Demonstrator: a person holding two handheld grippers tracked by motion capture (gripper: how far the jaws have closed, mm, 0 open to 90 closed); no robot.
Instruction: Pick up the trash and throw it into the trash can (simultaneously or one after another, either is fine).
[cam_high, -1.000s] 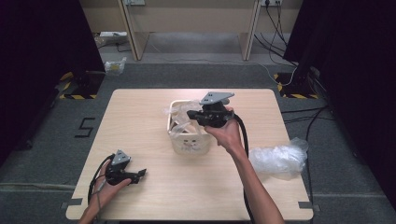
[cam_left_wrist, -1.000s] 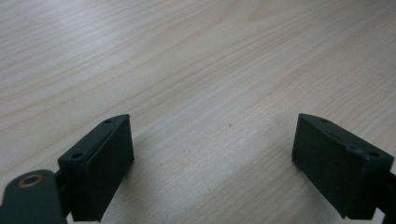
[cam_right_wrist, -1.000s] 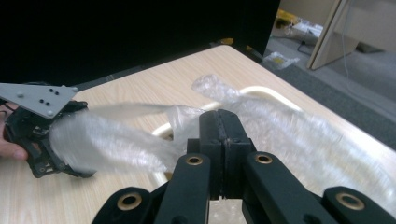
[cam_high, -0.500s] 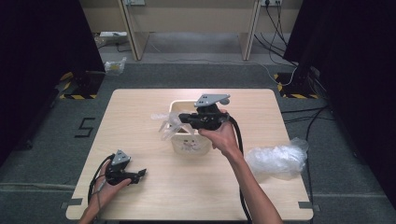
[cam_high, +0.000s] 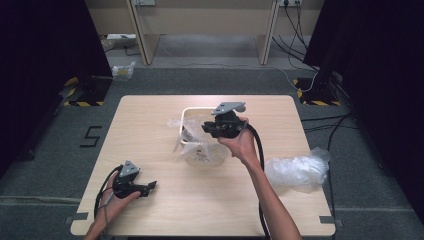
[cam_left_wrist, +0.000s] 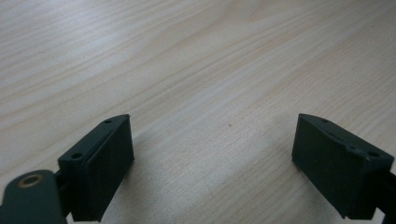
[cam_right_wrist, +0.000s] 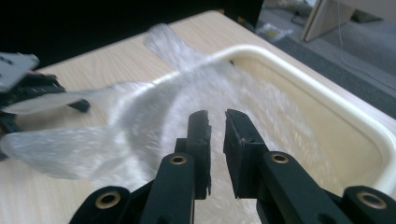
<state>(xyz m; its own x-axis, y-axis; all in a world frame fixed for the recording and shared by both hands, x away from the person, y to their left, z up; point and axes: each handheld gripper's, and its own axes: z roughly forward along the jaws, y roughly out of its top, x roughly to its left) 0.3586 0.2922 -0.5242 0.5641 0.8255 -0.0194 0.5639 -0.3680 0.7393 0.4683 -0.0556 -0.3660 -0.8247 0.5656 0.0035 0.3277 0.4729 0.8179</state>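
Bubble wrap (cam_high: 192, 142) draped in cream bin (cam_right_wrist: 327, 88)

A crumpled clear plastic bag (cam_high: 299, 171) lies at the wooden table's (cam_high: 150, 125) right edge, over grey carpet (cam_high: 45, 150).

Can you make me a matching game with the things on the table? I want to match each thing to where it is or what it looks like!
Things:
1. left tool
2. right tool
3. bubble wrap sheet
4. crumpled plastic bag

Places or states:
A. draped across the cream bin
B. lying at the table's right edge
C. jaws wide apart, low above bare wood
D. jaws nearly together, over the bin

Pairs: 1-C, 2-D, 3-A, 4-B
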